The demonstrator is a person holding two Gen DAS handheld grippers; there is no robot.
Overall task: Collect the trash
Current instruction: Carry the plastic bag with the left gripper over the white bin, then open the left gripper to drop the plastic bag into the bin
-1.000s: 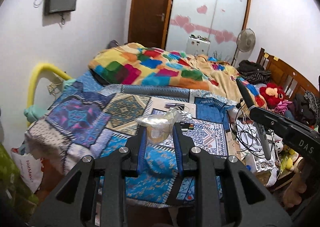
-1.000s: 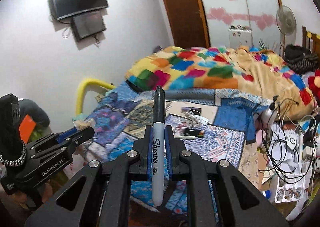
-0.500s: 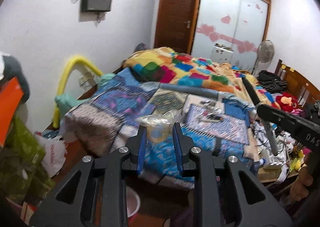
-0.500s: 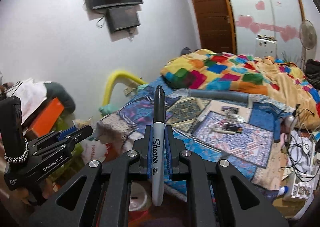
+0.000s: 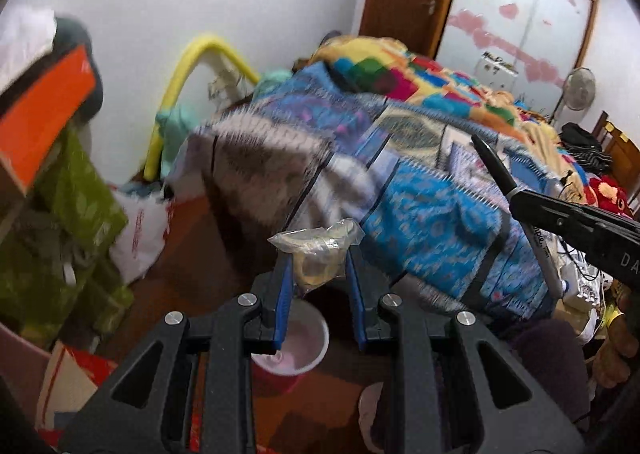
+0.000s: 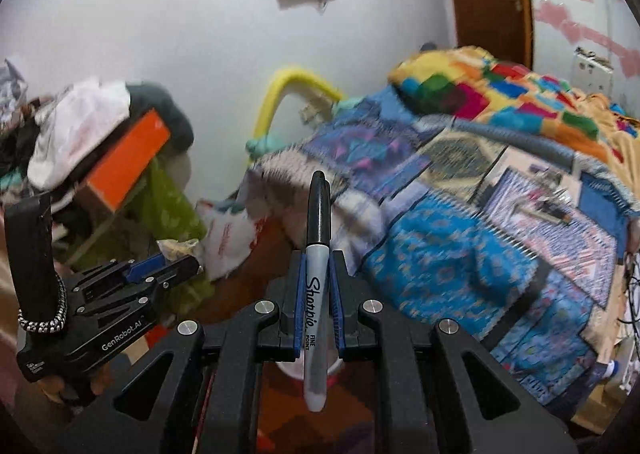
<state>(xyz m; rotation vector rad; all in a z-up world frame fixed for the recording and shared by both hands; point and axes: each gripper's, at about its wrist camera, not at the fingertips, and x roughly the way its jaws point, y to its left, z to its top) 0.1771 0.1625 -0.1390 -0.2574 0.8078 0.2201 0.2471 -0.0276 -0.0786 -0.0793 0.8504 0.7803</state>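
My left gripper (image 5: 319, 258) is shut on a crumpled clear plastic wrapper (image 5: 320, 240), which sticks up past the blue pads. Below it on the brown floor stands a red bin (image 5: 298, 342) with a pale inside. My right gripper (image 6: 318, 258) is shut on a black-capped Sharpie marker (image 6: 319, 209), held upright; part of the bin (image 6: 286, 368) shows behind its lower end. The right wrist view has the left gripper (image 6: 178, 266) and wrapper (image 6: 180, 248) at the left. The left wrist view has the right gripper (image 5: 518, 203) and marker (image 5: 494, 165) at the right edge.
A bed (image 5: 424, 213) with patterned blankets fills the right, with small items and cables further along it. Left of the bin are a white plastic bag (image 5: 138, 230), a green bag (image 5: 76, 193), an orange box (image 5: 44, 109) and a yellow tube (image 5: 188, 73) by the wall.
Both grippers swung left and downward, away from the bed top and over the floor. The red bin came into view beneath them. Both grips stayed the same.
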